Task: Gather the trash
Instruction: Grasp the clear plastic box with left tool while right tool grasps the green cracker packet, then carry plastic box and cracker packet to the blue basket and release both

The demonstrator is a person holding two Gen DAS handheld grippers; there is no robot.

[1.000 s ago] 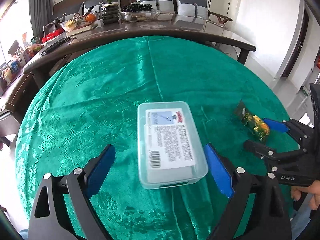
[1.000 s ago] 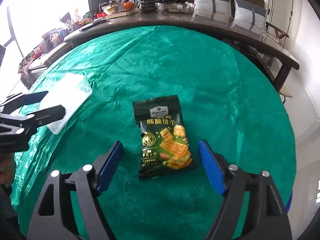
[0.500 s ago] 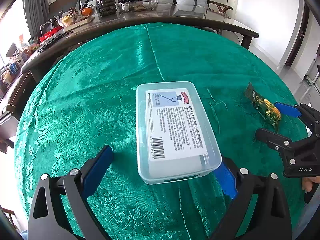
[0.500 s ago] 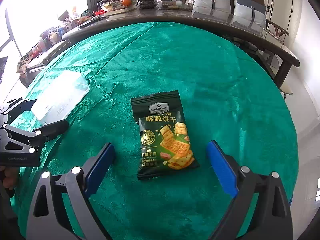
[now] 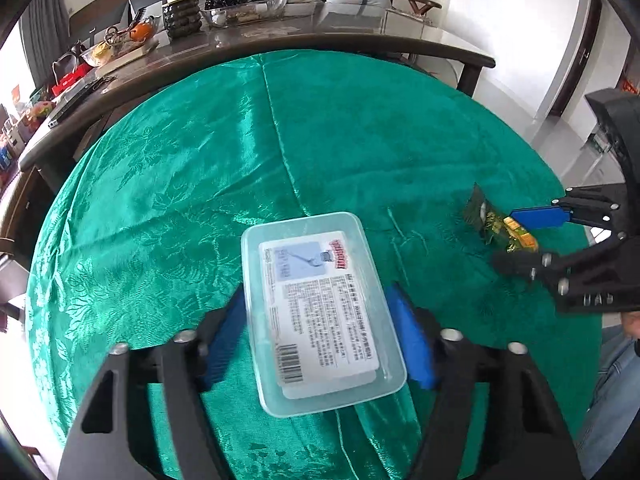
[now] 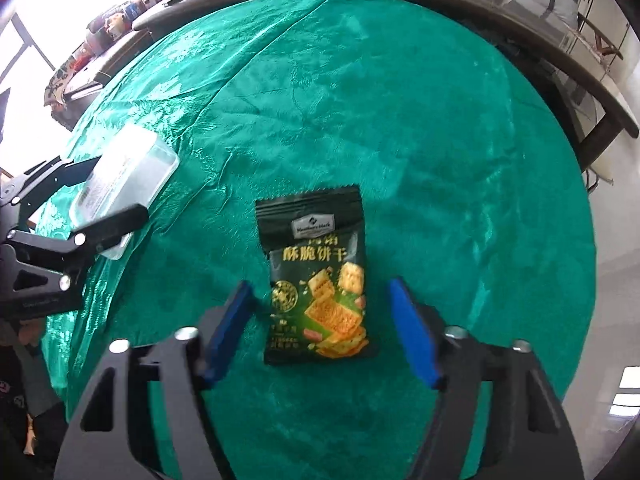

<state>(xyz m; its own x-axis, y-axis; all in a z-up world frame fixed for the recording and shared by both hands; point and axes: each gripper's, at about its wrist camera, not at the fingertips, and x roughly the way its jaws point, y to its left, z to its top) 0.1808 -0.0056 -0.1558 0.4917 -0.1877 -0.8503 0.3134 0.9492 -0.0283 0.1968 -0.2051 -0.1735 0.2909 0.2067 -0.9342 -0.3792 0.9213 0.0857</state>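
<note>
In the left wrist view a clear plastic container [image 5: 316,312] with a printed label on top sits in the lower centre of the frame on the green tablecloth [image 5: 200,184]. The left gripper [image 5: 320,340] has its blue pads right against the container's two long sides; they look closed onto it, though whether they are pressing firmly or only touching cannot be told for sure. The thin walls will probably flex, so the squeeze should be gentle and kept low on the sides, then lifted level so the box does not pop out.

In the right wrist view a dark green cracker packet [image 6: 318,276] lies flat in the centre of the frame. The right gripper [image 6: 320,324] straddles its lower half with the fingers spread, a clear gap of cloth showing on each side, so nothing is held yet. For a good grab the fingertips should drop until they brush the cloth, then close across the packet's width so the foil buckles upward between the pads. Pinching the loose cloth along with it is the thing to avoid.

The two tools work well apart, left of frame and centre
</note>
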